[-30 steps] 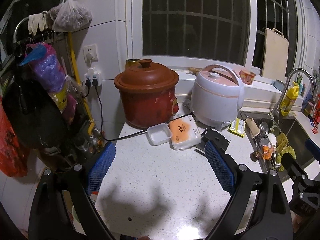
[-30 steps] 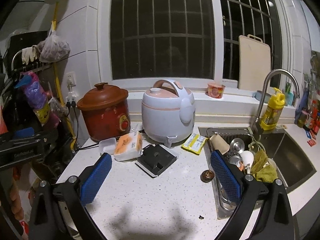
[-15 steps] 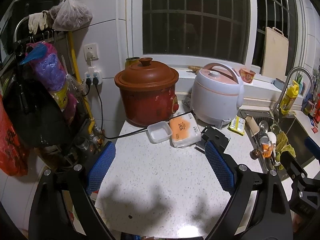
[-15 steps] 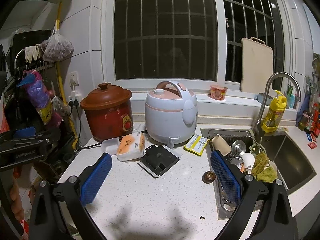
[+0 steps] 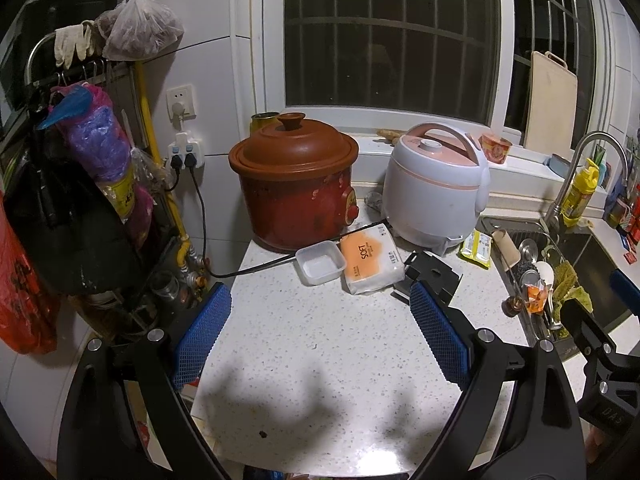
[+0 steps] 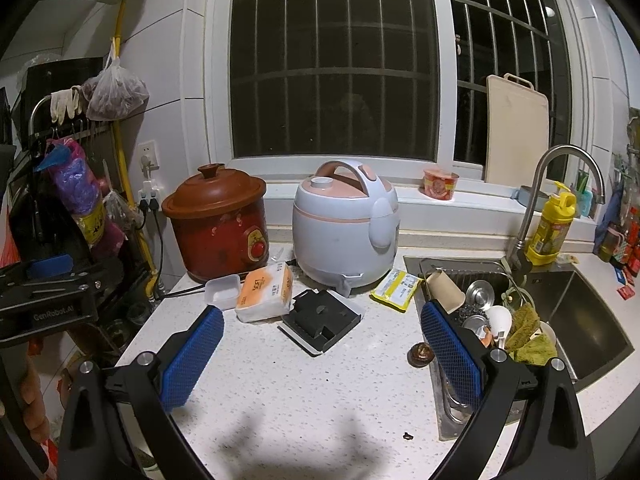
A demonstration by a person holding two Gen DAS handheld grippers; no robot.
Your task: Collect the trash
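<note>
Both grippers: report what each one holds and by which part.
Nothing is held. The left gripper and the right gripper both hang open over the counter, with only bare countertop between their blue pads.

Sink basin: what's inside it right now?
The sink holds a paper cup, steel bowls, a white spoon and a green cloth. Whatever lies underneath that pile is covered.

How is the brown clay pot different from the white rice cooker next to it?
The clay pot is dark red-brown with a knob lid; the rice cooker is pale with pink trim and an arched carry handle. The pot stands nearer the wall socket, the cooker nearer the sink. Both stand upright, closed, under the window.
</note>
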